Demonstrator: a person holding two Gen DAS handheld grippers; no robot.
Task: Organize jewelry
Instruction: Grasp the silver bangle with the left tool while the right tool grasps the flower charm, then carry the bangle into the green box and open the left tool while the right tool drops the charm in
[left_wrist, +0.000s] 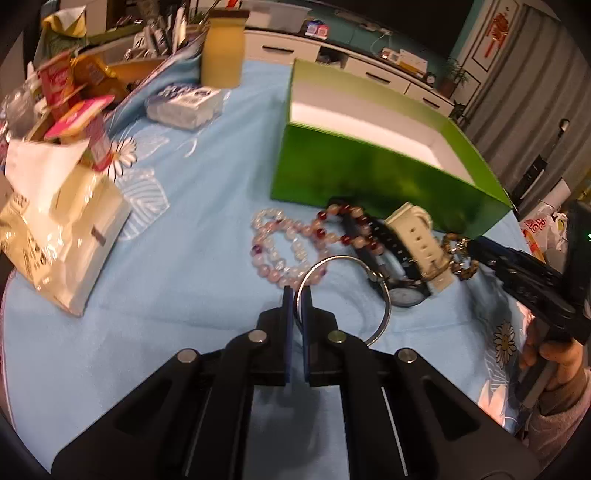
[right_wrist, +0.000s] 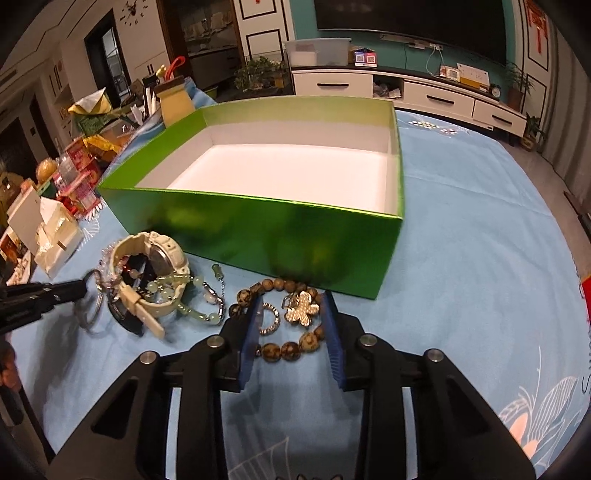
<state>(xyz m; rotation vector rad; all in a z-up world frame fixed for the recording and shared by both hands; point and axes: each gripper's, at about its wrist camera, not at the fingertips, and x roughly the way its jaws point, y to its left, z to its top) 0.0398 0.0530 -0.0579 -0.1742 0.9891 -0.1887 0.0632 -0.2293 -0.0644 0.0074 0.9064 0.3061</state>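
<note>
Left wrist view: nearest the lens, the left gripper (left_wrist: 297, 295) is pinched on the rim of a silver bangle (left_wrist: 384, 295) lying on the pale blue tablecloth (left_wrist: 184, 288). Just beyond it lie a pink bead bracelet (left_wrist: 273, 243), a red-and-cream bead bracelet (left_wrist: 343, 225) and a cream watch (left_wrist: 421, 240), all heaped close to the near wall of the open green box (left_wrist: 362, 177).

From the right wrist camera, the right gripper (right_wrist: 291, 321) stands part open, its jaws straddling a brown bead bracelet (right_wrist: 288, 349), a sparkling butterfly brooch (right_wrist: 301, 308) and a small glittering ring (right_wrist: 267, 319); the pads do not yet appear to press on anything.

The bangle likely needs a straight lift, since its far edge sits beside the dark watch and could drag it. The right jaws should settle on one piece rather than all three.

The box's near wall rises just behind the jewelry, so each piece must clear that rim. The box floor is bare and white; clutter crowds the far left, while the cloth to the right lies open.
</note>
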